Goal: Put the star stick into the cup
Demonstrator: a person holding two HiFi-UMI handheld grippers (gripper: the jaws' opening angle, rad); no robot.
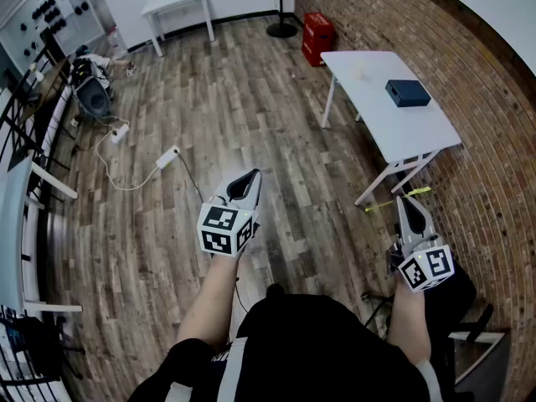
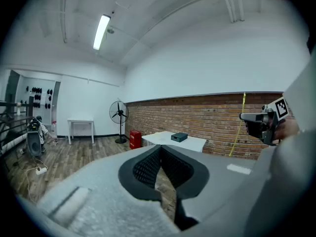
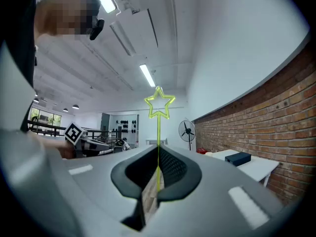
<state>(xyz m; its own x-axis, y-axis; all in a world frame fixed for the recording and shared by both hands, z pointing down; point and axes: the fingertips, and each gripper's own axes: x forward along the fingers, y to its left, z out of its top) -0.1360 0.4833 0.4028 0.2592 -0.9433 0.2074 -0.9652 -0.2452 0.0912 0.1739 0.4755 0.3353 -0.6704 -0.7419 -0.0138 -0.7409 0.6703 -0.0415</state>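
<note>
1. Right gripper (image 3: 158, 154): I read the jaws as closed almost fully, clamped on the star stick (image 3: 159, 102). In the right gripper view the thin yellow shaft rises from between the pads and ends in an outlined star above the jaws. In the head view the right gripper (image 1: 402, 199) is held level in the air above the wooden floor, and the star stick (image 1: 378, 205) lies crosswise through its tips, jutting out to both sides.

2. Left gripper (image 2: 160, 151): the jaws are closed tip to tip with nothing between them; only floor shows through the gap behind the pads. In the head view the left gripper (image 1: 249, 177) hangs over the floor, well apart from the right one and tilted slightly down. The left gripper view also shows the star stick (image 2: 243, 120) as an upright yellow line at the right gripper.

3. Containers:
- Cup (image 1: 360, 72): a small pale object stands on the white table (image 1: 377, 120), toward the table's far end. I take it for the cup; it is too faint for me to tell whether anything is in it. The star stick is not in it, being well apart from the table.
- Dark blue box (image 1: 408, 93): sits on the same table, nearer than the cup and apart from it. I cannot see into it.
- Red crate (image 1: 316, 36): stands on the floor against the brick wall, beyond the table. Its contents cannot be made out
</note>
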